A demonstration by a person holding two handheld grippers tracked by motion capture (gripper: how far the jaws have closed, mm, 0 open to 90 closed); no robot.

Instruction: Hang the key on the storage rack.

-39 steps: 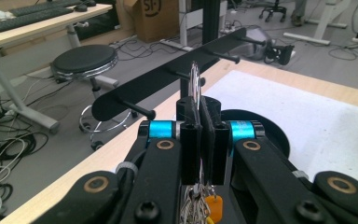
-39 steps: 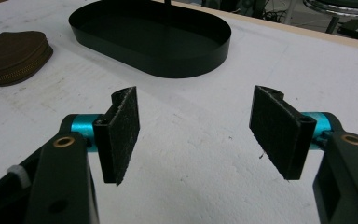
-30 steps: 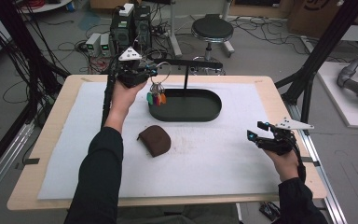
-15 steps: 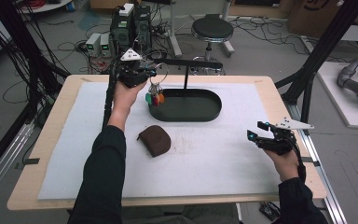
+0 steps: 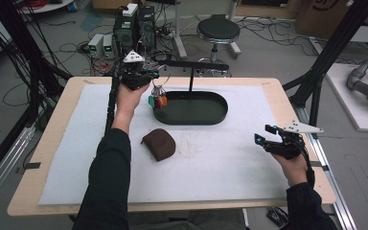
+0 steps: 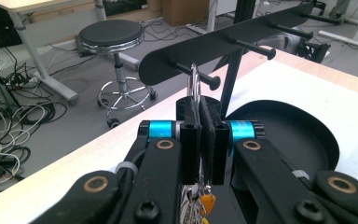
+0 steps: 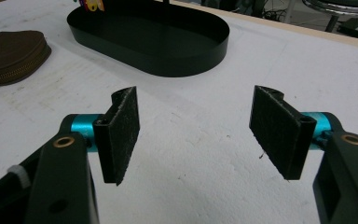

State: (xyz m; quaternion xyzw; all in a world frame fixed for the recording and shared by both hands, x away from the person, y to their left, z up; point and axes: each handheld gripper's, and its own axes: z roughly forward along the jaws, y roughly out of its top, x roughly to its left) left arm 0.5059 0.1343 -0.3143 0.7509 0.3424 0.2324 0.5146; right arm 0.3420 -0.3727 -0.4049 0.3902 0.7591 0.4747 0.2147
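Left tongs [image 6: 200, 135] clamped shut on the key ring [image 6: 194, 81], pads pinching the steel loop just below the first peg [image 6: 193, 74] of the black hook rack [image 6: 223, 44]. Loop now sits right at that peg in the left gripper view; can't tell whether it's threaded over the tip or just in front of it. Versus a second ago, the left hand has lifted and moved away from the near edge, towards the far left of the bench [image 5: 52, 158], so the coloured tags [image 5: 157, 101] that hung over the left end of the tray now dangle higher, just beside the rack's left end. My read: transport is done and this is the hang step, needs a small push along the peg axis, then release. Risk: ring slips off the peg tip and the bunch drops into the oval tray [image 5: 191, 117] below. Right tongs [image 7: 193, 135] wide open, holding nothing, idle above the mat near the right edge of the bench, unchanged over the last second. Brown zip pouch [image 5: 159, 143] lies untouched mid-bench, just nearside of the tray's left end, apart from it.
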